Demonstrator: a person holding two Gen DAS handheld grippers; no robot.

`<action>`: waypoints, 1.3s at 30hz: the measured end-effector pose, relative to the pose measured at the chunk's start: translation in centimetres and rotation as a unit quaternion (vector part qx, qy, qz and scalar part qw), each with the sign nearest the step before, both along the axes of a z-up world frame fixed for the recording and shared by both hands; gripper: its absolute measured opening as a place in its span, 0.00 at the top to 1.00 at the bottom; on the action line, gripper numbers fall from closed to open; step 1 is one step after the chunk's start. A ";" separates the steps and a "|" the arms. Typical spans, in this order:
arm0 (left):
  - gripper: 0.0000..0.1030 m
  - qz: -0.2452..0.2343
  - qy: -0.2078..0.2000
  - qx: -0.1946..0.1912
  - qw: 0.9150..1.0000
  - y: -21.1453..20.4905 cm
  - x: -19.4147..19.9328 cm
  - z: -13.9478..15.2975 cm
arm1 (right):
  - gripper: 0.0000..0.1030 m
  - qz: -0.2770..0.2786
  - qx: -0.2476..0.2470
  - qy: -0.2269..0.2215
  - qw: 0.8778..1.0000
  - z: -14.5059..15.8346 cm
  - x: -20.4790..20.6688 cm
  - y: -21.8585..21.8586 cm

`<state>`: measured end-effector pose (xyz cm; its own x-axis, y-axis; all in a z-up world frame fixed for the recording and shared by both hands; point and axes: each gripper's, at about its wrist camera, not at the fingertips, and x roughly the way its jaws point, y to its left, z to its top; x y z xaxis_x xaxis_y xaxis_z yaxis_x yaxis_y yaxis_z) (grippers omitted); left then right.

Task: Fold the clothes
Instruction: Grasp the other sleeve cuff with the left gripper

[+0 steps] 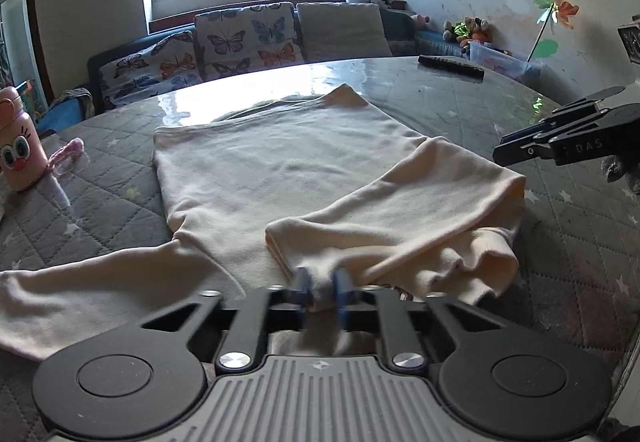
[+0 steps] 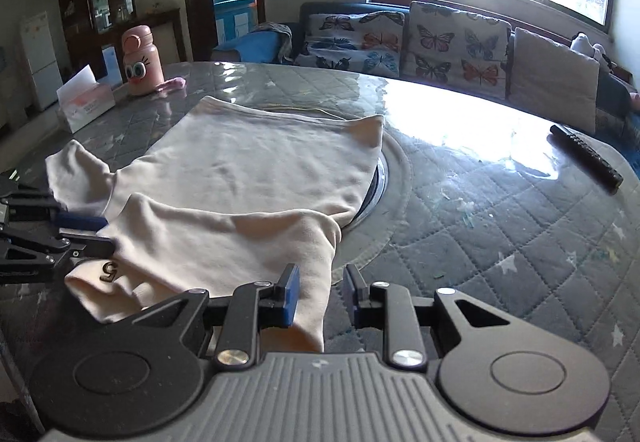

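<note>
Left wrist view is showing a cream shirt (image 1: pixel 280 170) lying flat on the round quilted table (image 1: pixel 560 226), near the front edge. One sleeve (image 1: pixel 400 218) is lying folded over the body of the shirt. The other sleeve (image 1: pixel 100 282) is sticking out to the side, so the folding looks part done, with that sleeve and the body left to fold. The left gripper (image 1: pixel 320 288) is pinching a bit of the folded cloth between its blue pads. In the right wrist view, the right gripper (image 2: pixel 322 292) is hanging open, with the shirt's near corner lying between its pads but not being squeezed. A pink bottle (image 2: pixel 141 60) and a tissue box (image 2: pixel 86 100) are standing farther back, well apart from the shirt. A black remote (image 2: pixel 586 158) is lying on the far side.
</note>
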<state>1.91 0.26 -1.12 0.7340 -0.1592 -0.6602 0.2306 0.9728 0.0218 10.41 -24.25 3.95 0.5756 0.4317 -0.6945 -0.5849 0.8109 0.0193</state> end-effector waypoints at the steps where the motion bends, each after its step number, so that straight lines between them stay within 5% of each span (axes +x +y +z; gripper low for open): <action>1: 0.94 0.000 -0.006 0.004 1.000 -0.2 0.0 0.3 | 0.77 0.000 0.002 0.001 1.000 -0.1 0.1 0.0; 8: 0.95 0.002 -0.080 0.007 0.997 0.4 -1.0 4.6 | 0.77 -0.004 0.013 0.004 1.000 -0.7 0.8 -0.3; 13: 0.89 0.014 -0.016 0.022 1.000 1.6 -0.3 2.1 | 0.77 -0.002 0.019 0.004 1.000 -0.8 1.2 -0.1; 18: 0.71 0.024 -0.034 0.030 0.999 2.1 -0.6 2.7 | 0.78 0.010 0.021 -0.004 1.000 -0.5 1.7 0.8; 22: 0.72 0.037 -0.056 0.007 0.998 2.8 -0.5 4.2 | 0.78 0.029 0.015 -0.008 0.999 -0.6 2.2 2.4; 29: 0.77 0.009 -0.021 -0.017 1.000 1.1 1.8 2.0 | 0.78 0.046 0.007 0.000 0.999 -1.8 3.4 4.7; 39: 0.89 0.034 -0.005 0.005 0.999 3.2 3.8 -0.1 | 0.78 0.045 -0.005 0.005 0.999 -2.6 4.1 5.5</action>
